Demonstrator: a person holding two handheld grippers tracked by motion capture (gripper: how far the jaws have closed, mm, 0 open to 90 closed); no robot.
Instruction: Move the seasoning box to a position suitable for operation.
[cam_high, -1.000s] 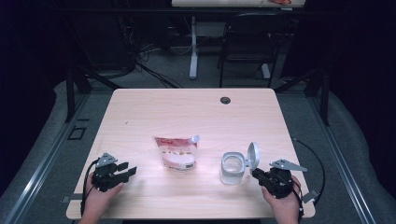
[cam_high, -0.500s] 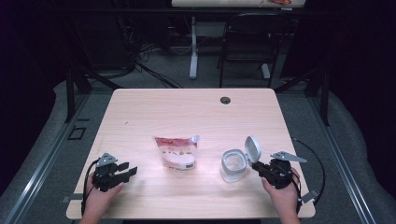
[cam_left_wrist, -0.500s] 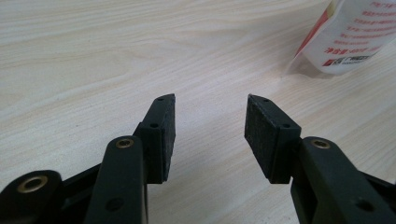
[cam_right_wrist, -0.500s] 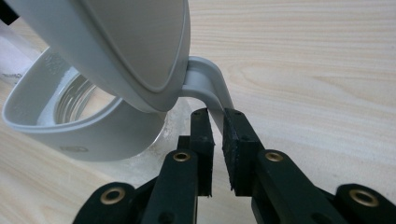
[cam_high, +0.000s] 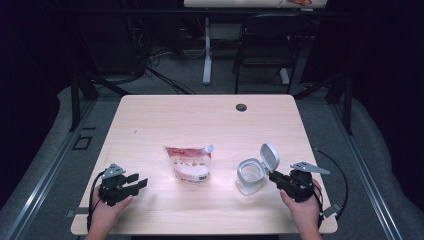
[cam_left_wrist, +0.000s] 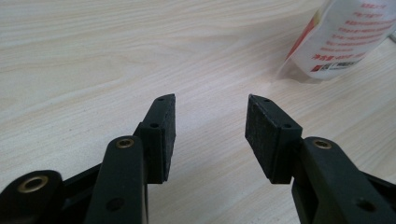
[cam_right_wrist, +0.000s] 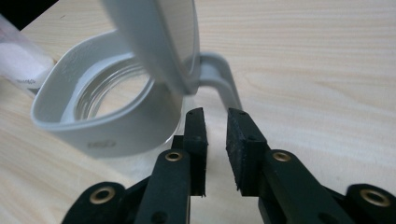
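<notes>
Table (cam_high: 150, 125) is seen across the frame centre. Refill pouch (cam_high: 189, 163) lies mid-frame, long axis running up-down, spout at its upper right. Jar (cam_high: 250, 176) w/ flip lid (cam_high: 269, 156) raised stands right of the pouch. Right gripper (cam_high: 278, 178) is placed just right of the jar, nearer than the left; jaws have just been opening, narrow gap, nothing held. Left gripper (cam_high: 136, 183) sits lower left, jaws apart, empty.

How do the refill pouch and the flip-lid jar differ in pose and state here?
The refill pouch lies flat, capped; the flip-lid jar stands upright, lid swung open. The pouch is soft, printed red and white; the jar is rigid, clear-walled with a grey collar. Both rest on the table, ungripped.
</notes>
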